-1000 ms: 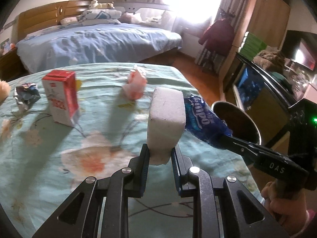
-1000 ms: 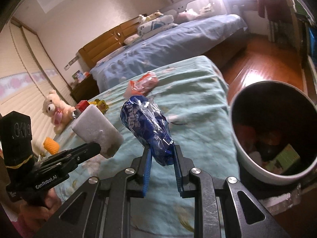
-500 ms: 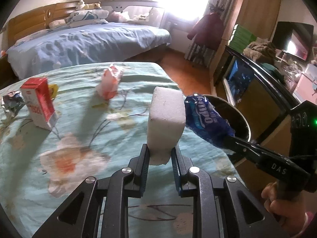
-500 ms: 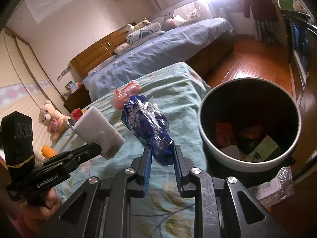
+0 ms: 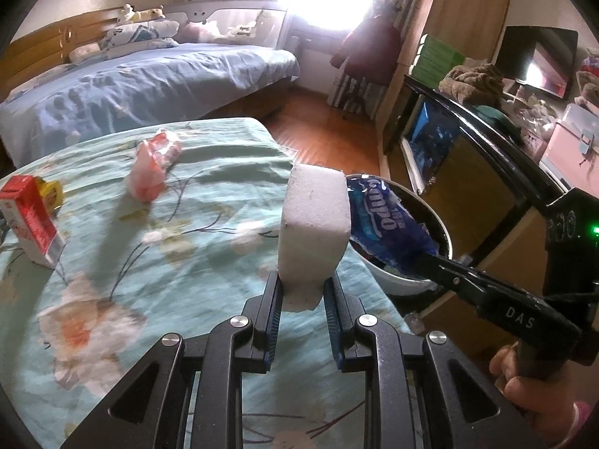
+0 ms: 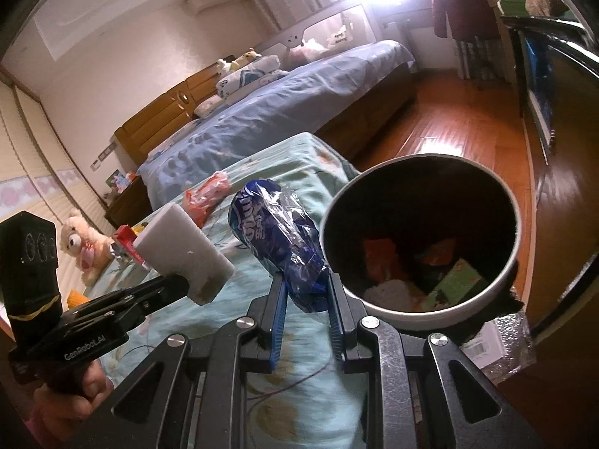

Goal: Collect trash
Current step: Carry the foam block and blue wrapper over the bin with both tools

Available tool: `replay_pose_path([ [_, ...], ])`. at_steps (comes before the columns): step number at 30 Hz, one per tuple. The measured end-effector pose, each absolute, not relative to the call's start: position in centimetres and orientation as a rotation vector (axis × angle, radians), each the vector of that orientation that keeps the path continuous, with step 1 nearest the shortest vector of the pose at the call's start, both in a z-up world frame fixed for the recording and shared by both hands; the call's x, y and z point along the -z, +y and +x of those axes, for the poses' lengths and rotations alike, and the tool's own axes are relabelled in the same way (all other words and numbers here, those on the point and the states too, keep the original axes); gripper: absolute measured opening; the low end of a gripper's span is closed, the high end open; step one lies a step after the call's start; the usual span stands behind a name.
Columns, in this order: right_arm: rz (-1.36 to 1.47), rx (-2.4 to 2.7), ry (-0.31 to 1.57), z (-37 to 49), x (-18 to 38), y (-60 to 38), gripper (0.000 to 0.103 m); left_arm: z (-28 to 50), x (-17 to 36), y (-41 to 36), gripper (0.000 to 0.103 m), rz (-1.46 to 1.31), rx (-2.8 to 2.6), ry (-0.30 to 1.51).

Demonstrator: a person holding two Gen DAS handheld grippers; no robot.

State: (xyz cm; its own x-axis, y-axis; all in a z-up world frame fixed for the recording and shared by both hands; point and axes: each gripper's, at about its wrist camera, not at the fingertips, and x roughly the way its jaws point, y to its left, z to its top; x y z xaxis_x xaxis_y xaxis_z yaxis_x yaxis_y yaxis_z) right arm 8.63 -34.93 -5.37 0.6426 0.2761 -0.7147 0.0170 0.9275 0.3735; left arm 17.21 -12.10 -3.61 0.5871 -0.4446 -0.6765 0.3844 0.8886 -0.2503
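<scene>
White foam block [image 5: 312, 232] clamped upright in left gripper [image 5: 301, 301], jaws narrow, pinching its lower end. Blue plastic wrapper [image 6: 279, 249] pinched in right gripper [image 6: 307, 307], long axis pointing up and away. Both loads above teal floral bedcover [image 5: 112, 262]. Trash bin [image 6: 513, 247] on floor off bed edge, just right of right gripper, mouth open, scraps inside. Right hand nearer bin; left must cross further right. Red carton [image 5: 32, 220], pink-red wrapper [image 5: 151, 172] uncollected on cover.
</scene>
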Motion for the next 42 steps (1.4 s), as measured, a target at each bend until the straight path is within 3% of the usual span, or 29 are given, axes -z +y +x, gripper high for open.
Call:
replay_pose_path([
  [42,0.395,0.045,0.840,9.1,5.4,-42.0,0.021,21.5,4.5,-23.0,0.022,0.051,0.598,0.836],
])
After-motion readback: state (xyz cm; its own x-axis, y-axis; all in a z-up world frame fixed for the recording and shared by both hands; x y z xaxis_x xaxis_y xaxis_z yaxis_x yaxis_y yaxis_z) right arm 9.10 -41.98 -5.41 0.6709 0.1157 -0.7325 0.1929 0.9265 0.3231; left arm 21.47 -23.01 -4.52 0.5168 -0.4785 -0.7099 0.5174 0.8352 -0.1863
